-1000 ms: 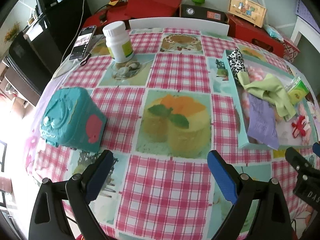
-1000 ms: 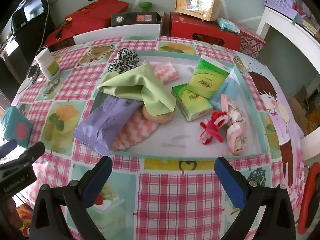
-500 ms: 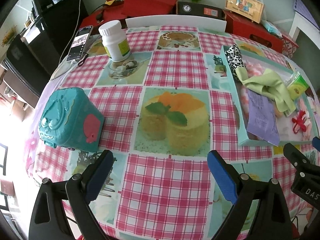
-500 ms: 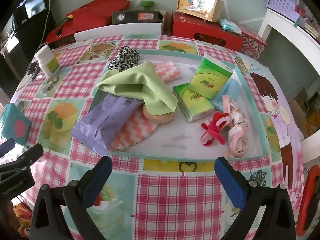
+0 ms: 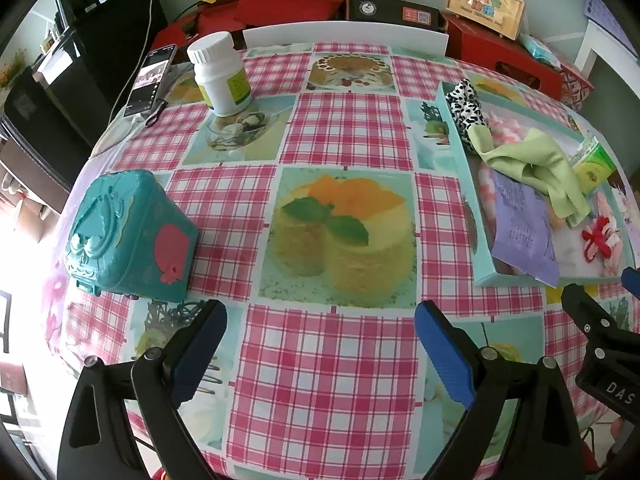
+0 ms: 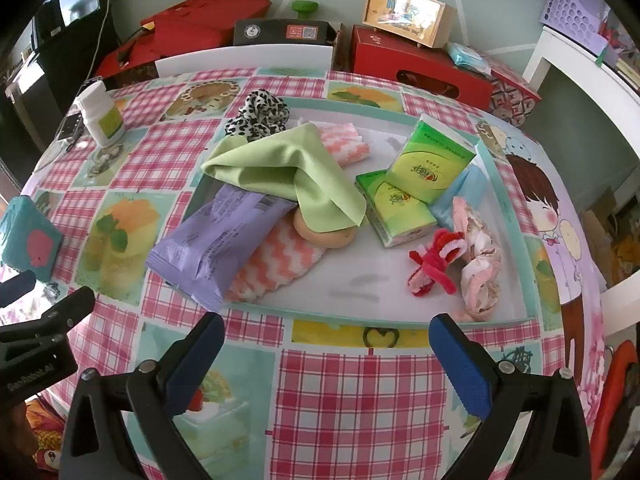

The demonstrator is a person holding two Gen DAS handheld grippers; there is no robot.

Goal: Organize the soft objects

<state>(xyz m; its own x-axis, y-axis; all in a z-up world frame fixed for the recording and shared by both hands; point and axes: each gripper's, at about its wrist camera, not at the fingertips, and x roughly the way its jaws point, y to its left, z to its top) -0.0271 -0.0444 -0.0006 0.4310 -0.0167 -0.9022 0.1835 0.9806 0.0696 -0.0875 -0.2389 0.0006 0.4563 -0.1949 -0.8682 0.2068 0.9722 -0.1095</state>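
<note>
Tabletop [image 5: 344, 128]: a round surface under a pink-checked cloth printed with cakes and desserts.
Left gripper [image 5: 320, 344]: it hovered low over the near edge of the tabletop, blue-padded fingers spread wide, nothing between them.
Right gripper [image 6: 326, 354]: it was likewise wide open and empty, just short of the tray's near rim.
Tray [image 6: 360, 319]: a shallow mint-edged tray with a white floor sat on the right half of the tabletop and held all the soft objects.
Right wrist view only: the full spread in the tray. A green cloth [image 6: 288, 172] draped over a tan round sponge [image 6: 324, 234]; a purple packet [image 6: 212, 240] overlapped a pink zigzag towel [image 6: 280, 264] and hung over the tray's left rim; two green tissue packs [image 6: 430, 164] leaned together beside a pale blue pack; a red pipe-cleaner toy [image 6: 434, 260] touched a pink scrunchie [image 6: 480, 272]; a leopard-print scrunchie [image 6: 258, 114] rested at the far left corner.
Left wrist view only: a teal box [image 5: 132, 236] with a red apple shape stood close to the left gripper, and a phone [image 5: 151, 80] lay at the far left edge.
Both views: a white bottle [image 5: 220, 74] stood far left, well apart from the tray.
Cross-sighting: each camera caught the other gripper's black frame at its side edge.
</note>
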